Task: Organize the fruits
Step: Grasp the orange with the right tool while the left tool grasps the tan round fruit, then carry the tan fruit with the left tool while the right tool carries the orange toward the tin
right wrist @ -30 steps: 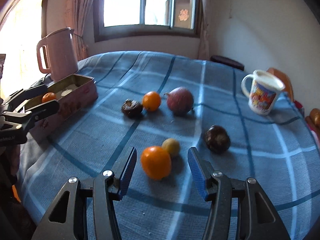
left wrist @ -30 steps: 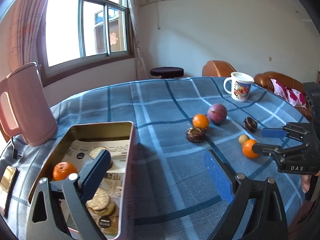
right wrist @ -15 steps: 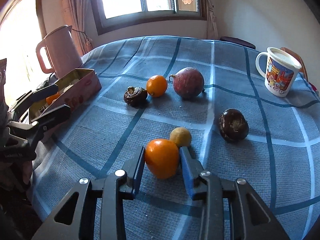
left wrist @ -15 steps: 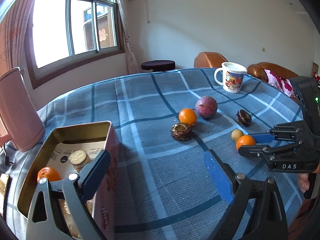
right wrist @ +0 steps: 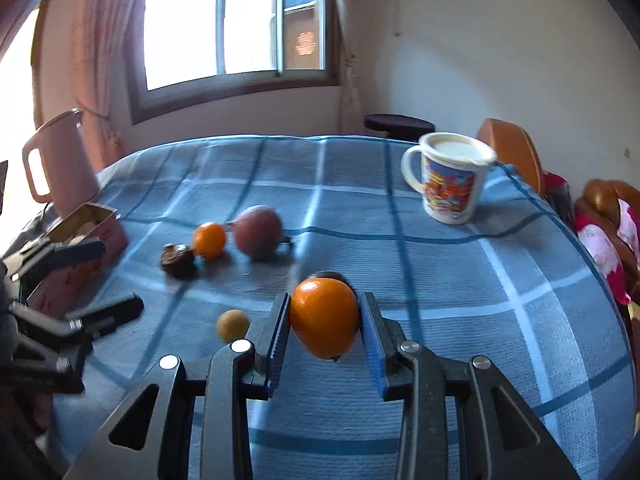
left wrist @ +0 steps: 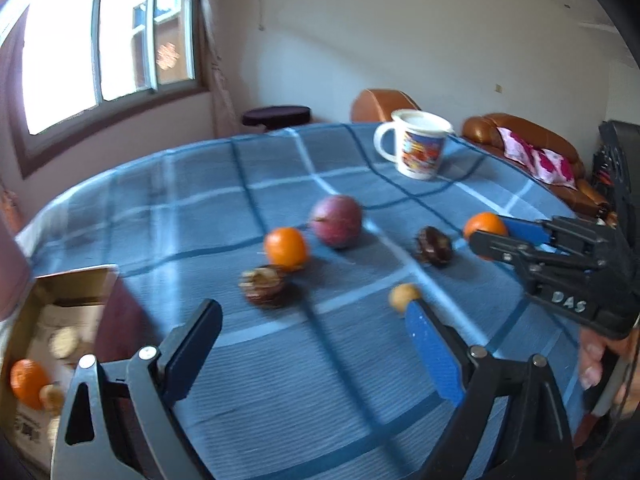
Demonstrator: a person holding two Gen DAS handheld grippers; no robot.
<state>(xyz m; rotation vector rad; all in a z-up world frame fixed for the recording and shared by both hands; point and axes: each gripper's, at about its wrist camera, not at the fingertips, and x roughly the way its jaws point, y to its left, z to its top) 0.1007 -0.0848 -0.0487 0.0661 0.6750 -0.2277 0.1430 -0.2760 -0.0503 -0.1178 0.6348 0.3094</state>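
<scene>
Window (right wrist: 240,28): letting daylight in.
Stool (right wrist: 398,124): standing right of the window.
Sofa (left wrist: 528,140): sitting farther right.

An orange (right wrist: 323,322) is clamped between the blue pads of the right gripper (right wrist: 325,326), above the blue checked tablecloth (right wrist: 460,280). A small yellow fruit (right wrist: 233,324) is seen just beside it at nine o'clock. A second orange (right wrist: 209,240), a purple-red fruit (right wrist: 257,231) and a dark wrinkled fruit (right wrist: 177,260) are grouped at ten o'clock, a printed mug (right wrist: 450,178) at one o'clock.
</scene>
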